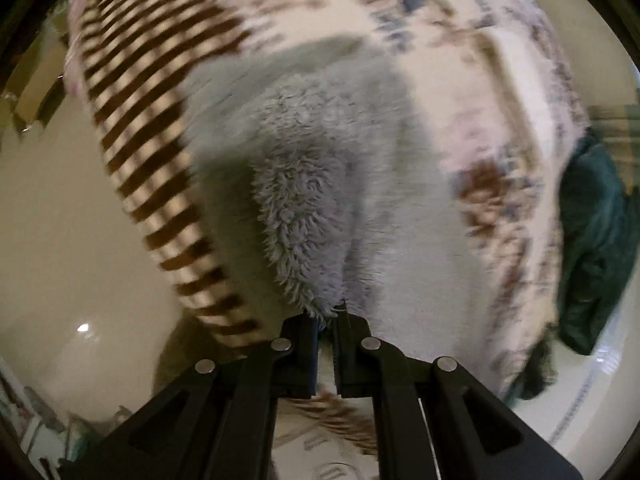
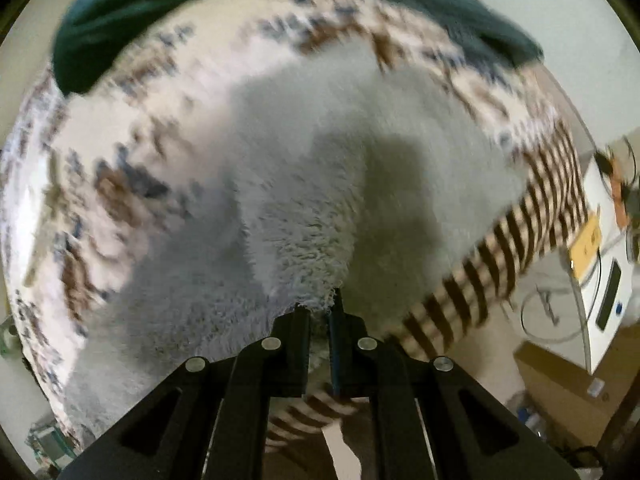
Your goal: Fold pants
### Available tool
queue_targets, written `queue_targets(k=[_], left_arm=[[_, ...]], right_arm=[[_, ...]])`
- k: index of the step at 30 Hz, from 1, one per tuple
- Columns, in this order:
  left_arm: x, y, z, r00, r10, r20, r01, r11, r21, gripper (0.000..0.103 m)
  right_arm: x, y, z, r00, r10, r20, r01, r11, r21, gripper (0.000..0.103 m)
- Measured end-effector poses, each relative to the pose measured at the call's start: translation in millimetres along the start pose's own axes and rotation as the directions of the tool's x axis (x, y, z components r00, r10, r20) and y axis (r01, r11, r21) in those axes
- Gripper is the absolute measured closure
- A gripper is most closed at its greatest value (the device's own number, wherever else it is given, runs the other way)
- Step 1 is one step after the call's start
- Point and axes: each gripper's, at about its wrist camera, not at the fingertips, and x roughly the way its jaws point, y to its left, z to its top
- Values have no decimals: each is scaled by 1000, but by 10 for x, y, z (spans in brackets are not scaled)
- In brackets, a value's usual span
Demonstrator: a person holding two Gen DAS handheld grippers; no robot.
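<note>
The pants (image 1: 308, 184) are pale grey and fluffy. They lie on a patterned bedspread (image 1: 460, 32) with a brown striped border. My left gripper (image 1: 327, 312) is shut on an edge of the pants, and the fleece bunches up just ahead of its fingers. In the right wrist view the same grey pants (image 2: 304, 216) fill the middle. My right gripper (image 2: 320, 308) is shut on another edge of them, with a fold rising from the jaws. Both views are motion-blurred.
A dark green garment (image 1: 596, 248) lies at the bed's right edge; it also shows at the top of the right wrist view (image 2: 120, 12). Cream floor (image 1: 52, 220) lies left of the bed. A white appliance (image 2: 604, 280) and a cardboard box (image 2: 560, 384) stand at the right.
</note>
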Motion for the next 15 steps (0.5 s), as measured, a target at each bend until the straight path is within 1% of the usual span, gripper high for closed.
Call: queue_targets(k=[2, 3, 4, 5, 7, 8, 9, 10, 11, 12, 13, 14, 15], left_arm=[[179, 162, -26, 1000, -3, -26, 3, 1000, -24, 99], [254, 233, -37, 999, 13, -31, -14, 999, -40, 98], [286, 265, -33, 999, 9, -34, -11, 998, -58, 97], [298, 289, -35, 999, 3, -35, -5, 997, -72, 95], [252, 291, -67, 1000, 3, -20, -5, 997, -75, 95], [208, 271, -81, 1000, 10, -6, -11, 998, -62, 95], [132, 205, -94, 999, 37, 23, -36, 999, -31, 89], [83, 244, -136, 997, 59, 47, -59, 998, -5, 83], [-2, 168, -143, 992, 92, 91, -96, 995, 37, 73], [-86, 67, -147, 981, 128, 144, -140, 987, 74, 63], [-145, -5, -154, 969, 156, 193, -179, 978, 105, 55], [-186, -89, -150, 957, 173, 233, -207, 969, 132, 42], [-222, -149, -138, 946, 182, 269, -230, 960, 158, 37]], right_arm=[[246, -116, -105, 999, -32, -38, 32, 999, -12, 95], [350, -130, -128, 997, -42, -61, 40, 999, -27, 94], [469, -183, -170, 995, -44, -91, 41, 999, -36, 93], [525, -192, -176, 993, -37, -108, 33, 999, -39, 89], [593, -254, -194, 987, -25, -156, 18, 999, -44, 68], [560, -310, -210, 987, 1, -159, -7, 999, -35, 42], [488, -373, -223, 989, 23, -149, -26, 999, -23, 27], [410, -414, -227, 990, 39, -133, -41, 999, -18, 26], [303, -451, -220, 993, 44, -110, -47, 999, -23, 26], [174, -468, -201, 996, 34, -78, -37, 998, -41, 25], [90, -461, -168, 998, 29, -55, -32, 998, -58, 25], [16, -423, -114, 999, 28, -29, -30, 997, -76, 24], [-32, -352, -29, 1000, 23, 0, -23, 995, -100, 24]])
